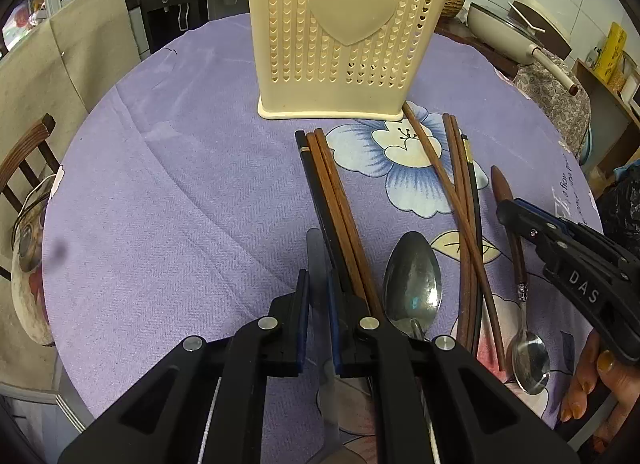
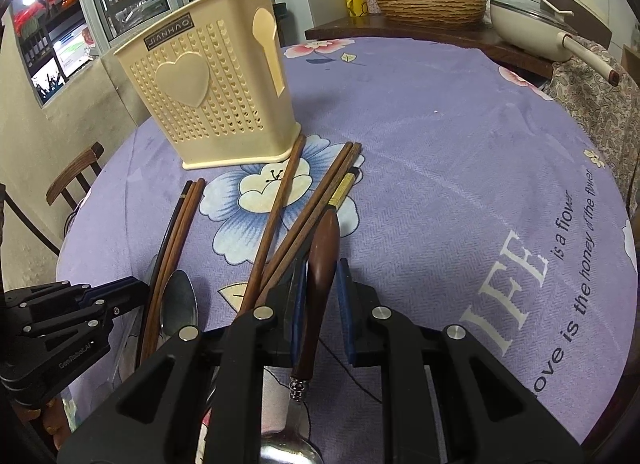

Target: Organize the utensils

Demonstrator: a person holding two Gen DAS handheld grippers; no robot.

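A cream perforated utensil holder (image 1: 348,39) with a heart stands upright at the far side of the purple cloth; it also shows in the right wrist view (image 2: 208,99). Wooden and black chopsticks (image 1: 340,207) lie loose in front of it, with a steel spoon (image 1: 412,284) and a wooden-handled spoon (image 1: 516,264). My left gripper (image 1: 319,284) straddles a flat metal handle (image 1: 316,264) lying on the cloth, jaws slightly apart. My right gripper (image 2: 322,276) is open around the wooden-handled spoon (image 2: 320,288), which lies between its pads.
A round table with a purple flowered cloth (image 2: 460,167). A wooden chair (image 1: 24,167) stands at the left edge. A cream pan (image 2: 532,31), a woven basket (image 2: 432,3) and a counter are behind the table. More chopsticks (image 2: 320,191) lie crossed mid-table.
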